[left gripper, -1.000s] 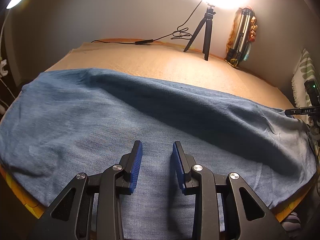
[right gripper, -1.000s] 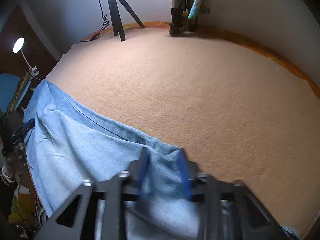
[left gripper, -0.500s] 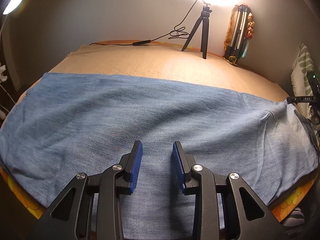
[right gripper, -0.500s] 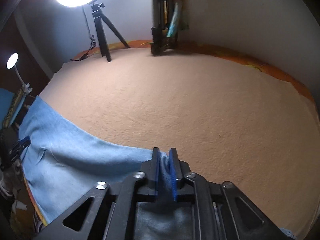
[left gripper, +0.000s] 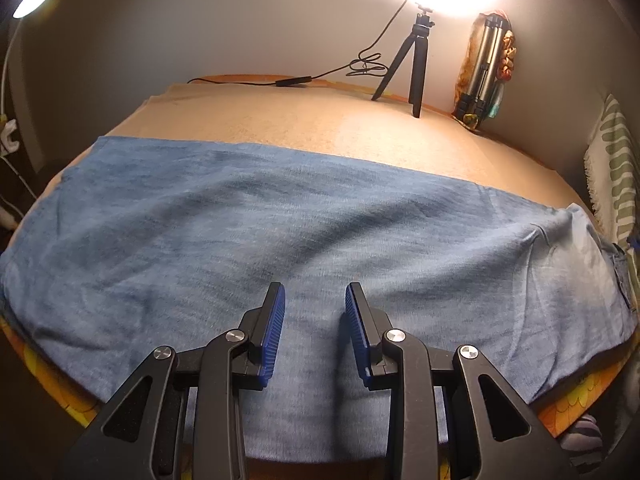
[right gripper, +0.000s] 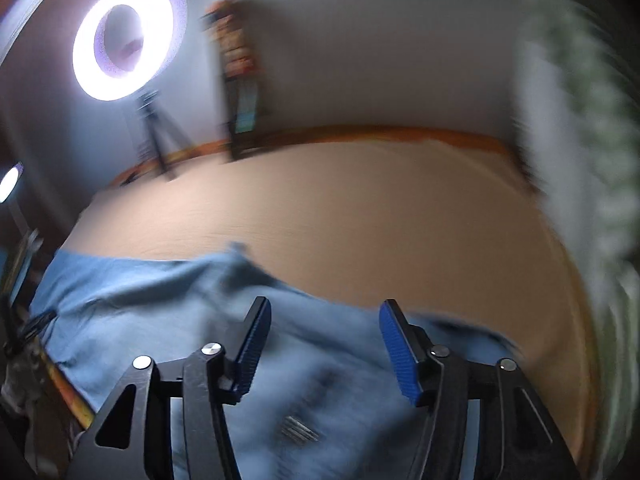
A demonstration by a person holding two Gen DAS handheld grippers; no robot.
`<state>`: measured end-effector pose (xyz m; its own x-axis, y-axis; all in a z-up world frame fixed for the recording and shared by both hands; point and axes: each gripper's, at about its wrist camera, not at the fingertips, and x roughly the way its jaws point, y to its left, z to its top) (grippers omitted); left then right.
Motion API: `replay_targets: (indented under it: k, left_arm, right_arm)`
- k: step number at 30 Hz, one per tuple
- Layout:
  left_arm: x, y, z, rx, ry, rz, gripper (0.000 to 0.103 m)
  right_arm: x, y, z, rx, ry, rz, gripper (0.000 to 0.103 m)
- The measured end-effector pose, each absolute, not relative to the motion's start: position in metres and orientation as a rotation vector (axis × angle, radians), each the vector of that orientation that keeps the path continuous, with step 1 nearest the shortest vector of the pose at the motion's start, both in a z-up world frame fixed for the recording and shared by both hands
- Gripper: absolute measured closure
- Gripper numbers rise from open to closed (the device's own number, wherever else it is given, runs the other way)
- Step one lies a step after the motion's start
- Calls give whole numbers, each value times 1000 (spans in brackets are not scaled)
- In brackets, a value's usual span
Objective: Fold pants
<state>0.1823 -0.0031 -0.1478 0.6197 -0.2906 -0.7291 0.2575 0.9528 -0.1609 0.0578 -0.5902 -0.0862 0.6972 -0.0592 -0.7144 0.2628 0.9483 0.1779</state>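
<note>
Home recording nook: ring light (right gripper: pixel 124 36), bedspread (left gripper: pixel 320 136).

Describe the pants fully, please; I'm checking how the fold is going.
The pants are light blue denim, spread as one wide, softly rippled band across the near half of the tan blanket. Their near edge hangs over the front. A stitched seam shows at the right end. Neither gripper's pads grip them.

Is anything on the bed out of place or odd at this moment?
Nothing is damaged or spilled. The pants lie flat across the blanket, with soft wrinkles and a small raised bump at the far edge in the right wrist view, which is blurred.
</note>
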Motion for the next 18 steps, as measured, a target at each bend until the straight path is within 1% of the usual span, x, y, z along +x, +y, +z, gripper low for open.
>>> replay_targets:
  k: [1, 3, 6, 7, 9, 12, 15, 16, 17, 18]
  left_arm:
    - [182, -2, -148, -44, 847, -315, 73]
    - [181, -1, -149, -53, 850, -311, 73]
    - [179, -2, -149, -46, 849, -301, 73]
    - [179, -4, -149, -35, 847, -297, 73]
    - [178, -7, -149, -17, 848, -290, 73]
    - [179, -8, -149, -1, 852, -284, 73]
    - [180, -8, -148, 2, 857, -278, 73]
    - [180, -9, -148, 5, 858, -275, 73]
    - [180, -9, -149, 10, 858, -272, 73]
    - [179, -10, -149, 14, 858, -270, 73]
  right_arm:
    - [42, -607, -91, 318, 776, -224, 37]
    - [16, -643, -99, 388, 764, -314, 36]
    - [4, -676, -109, 445, 759, -354, 29]
    - [7, -685, -115, 484, 763, -336, 27]
    - [14, -696, -122, 537, 759, -297, 27]
    - [32, -705, -135, 601, 769, -209, 19]
    - [53, -706, -150, 622, 803, -198, 19]
    - [56, -704, -153, 633, 808, -179, 25]
    - [60, -699, -156, 646, 808, -149, 41]
    - [60, -695, -158, 665, 808, -118, 50]
